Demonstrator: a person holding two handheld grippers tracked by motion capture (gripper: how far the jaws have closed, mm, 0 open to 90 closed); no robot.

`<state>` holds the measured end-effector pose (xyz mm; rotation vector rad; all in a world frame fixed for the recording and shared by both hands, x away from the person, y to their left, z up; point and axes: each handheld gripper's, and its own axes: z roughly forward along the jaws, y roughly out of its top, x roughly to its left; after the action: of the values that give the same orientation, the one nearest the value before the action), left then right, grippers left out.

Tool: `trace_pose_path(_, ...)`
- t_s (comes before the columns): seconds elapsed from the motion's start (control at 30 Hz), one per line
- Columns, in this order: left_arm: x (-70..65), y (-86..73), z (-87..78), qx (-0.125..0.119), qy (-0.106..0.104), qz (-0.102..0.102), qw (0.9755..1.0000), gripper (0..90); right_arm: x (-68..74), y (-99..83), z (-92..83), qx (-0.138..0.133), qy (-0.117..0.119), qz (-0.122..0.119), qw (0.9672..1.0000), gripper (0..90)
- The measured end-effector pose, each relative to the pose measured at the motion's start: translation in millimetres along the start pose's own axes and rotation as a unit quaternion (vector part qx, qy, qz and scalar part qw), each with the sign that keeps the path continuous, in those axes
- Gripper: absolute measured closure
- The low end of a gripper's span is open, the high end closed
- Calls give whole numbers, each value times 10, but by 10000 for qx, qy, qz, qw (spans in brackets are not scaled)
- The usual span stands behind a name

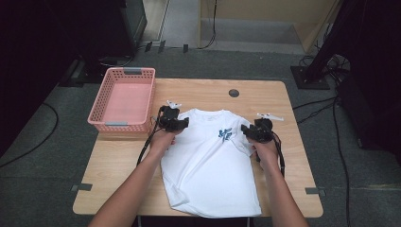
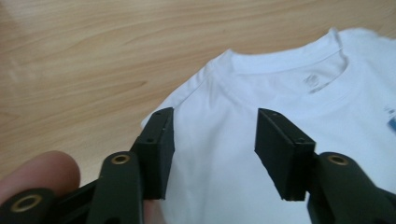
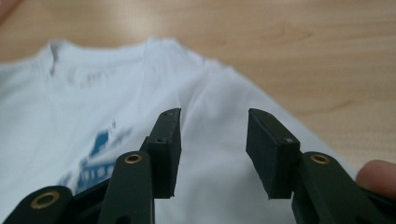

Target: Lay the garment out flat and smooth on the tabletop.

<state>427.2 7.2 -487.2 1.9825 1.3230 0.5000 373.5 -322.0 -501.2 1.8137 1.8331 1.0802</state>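
A white T-shirt (image 1: pixel 208 161) lies flat on the wooden table (image 1: pixel 113 161), front side up, collar toward the far edge and hem near the person's side. Its sleeves are folded in, so the outline is a long, nearly straight-sided panel. The cloth looks like soft, matte cotton knit, smooth with only faint creases near the shoulders. A ribbed round neckband (image 2: pixel 299 70) rims the collar, with a small grey label print inside it. A small blue graphic (image 1: pixel 225 134) sits on the chest toward the person's right.

The left gripper (image 1: pixel 179 124) hovers over the shirt's left shoulder, the right gripper (image 1: pixel 249 131) over its right shoulder. In the left gripper view the black, blocky fingers (image 2: pixel 159 149) stand moderately apart with only the cloth beneath them, nothing pinched between. In the right gripper view the fingers (image 3: pixel 273 151) are likewise parted at a middling gap above the shoulder seam, holding nothing.

The table has a pale wood-grain top with rounded corners and a dark round grommet (image 1: pixel 233 92) near its far edge. A pink plastic basket (image 1: pixel 105 99) with lattice walls sits at the far left corner, well apart from the shirt.
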Motion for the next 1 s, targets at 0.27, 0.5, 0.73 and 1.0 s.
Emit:
trace_pose_path(0.27,134,-136,143,210,26,-41,9998,451,-76,-157,-27,313,-28,-582,9978,531)
trace_pose_path(0.5,170,-133,149,139,-6,-149,9998,406,-366,-135,-74,128,-276,-535,9981,523)
trace_pose_path(0.73,160,-103,64,13,-151,-153,9998,395,-664,-43,-86,44,-604,-355,9975,510)
trace_pose_path(1.0,164,-110,-6,49,-177,-86,9998,396,-449,37,-200,-338,-526,-122,9980,397)
